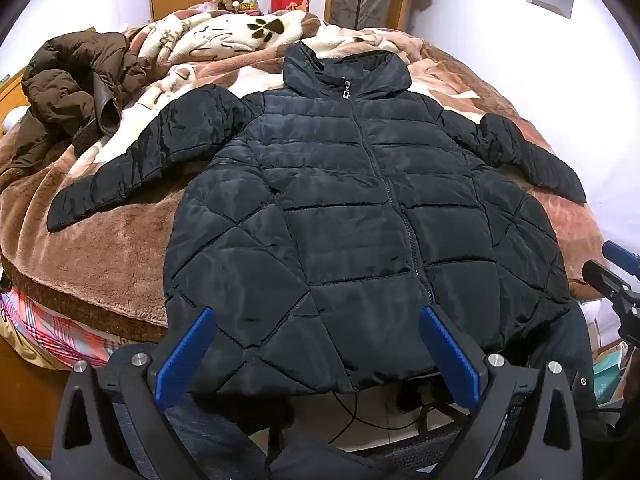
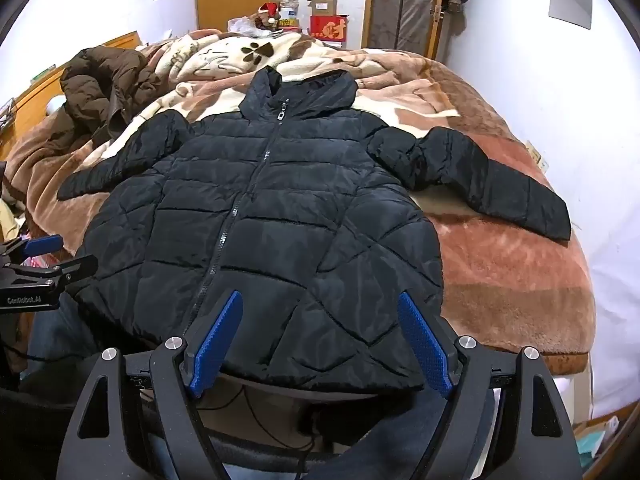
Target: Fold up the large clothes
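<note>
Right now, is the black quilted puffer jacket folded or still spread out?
Spread flat: the black quilted puffer jacket lies front-up, zipped, both sleeves extended sideways on the brown plush blanket.

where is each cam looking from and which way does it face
Left wrist: sits on the left gripper at the bed's near edge, facing the headboard over the black jacket; its own blue fingers show, spread, and the right gripper at the right edge.
Right wrist: sits on the right gripper, further right, same heading; the left gripper shows at the left edge.
Both share the jacket, brown coat and blanket.
</note>
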A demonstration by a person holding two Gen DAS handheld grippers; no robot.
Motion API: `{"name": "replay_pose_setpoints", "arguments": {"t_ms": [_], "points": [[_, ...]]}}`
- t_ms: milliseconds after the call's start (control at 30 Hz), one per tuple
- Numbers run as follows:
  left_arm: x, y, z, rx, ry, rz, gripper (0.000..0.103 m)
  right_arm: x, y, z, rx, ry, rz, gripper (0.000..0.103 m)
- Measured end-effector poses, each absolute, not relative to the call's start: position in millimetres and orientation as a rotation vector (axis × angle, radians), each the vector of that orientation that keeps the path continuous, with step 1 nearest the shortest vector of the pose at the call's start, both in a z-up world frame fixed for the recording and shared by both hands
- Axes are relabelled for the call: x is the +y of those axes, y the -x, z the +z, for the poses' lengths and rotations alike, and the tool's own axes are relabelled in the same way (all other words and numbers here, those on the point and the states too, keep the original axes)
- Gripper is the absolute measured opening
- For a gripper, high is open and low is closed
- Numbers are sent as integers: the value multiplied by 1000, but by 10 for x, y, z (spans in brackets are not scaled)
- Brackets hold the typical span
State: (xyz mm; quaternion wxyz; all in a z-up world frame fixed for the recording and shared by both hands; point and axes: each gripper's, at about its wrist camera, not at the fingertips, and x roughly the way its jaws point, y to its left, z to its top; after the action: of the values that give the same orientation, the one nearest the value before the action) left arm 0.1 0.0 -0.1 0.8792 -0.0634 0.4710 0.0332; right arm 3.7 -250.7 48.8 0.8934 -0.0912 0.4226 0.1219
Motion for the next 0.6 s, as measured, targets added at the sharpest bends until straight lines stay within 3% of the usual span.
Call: {"name": "replay_pose_setpoints", "arguments": {"t_ms": [600], "points": [[0,-2,-6,978,135,67,103,-2492,-46,486,878,192,252,80]]}}
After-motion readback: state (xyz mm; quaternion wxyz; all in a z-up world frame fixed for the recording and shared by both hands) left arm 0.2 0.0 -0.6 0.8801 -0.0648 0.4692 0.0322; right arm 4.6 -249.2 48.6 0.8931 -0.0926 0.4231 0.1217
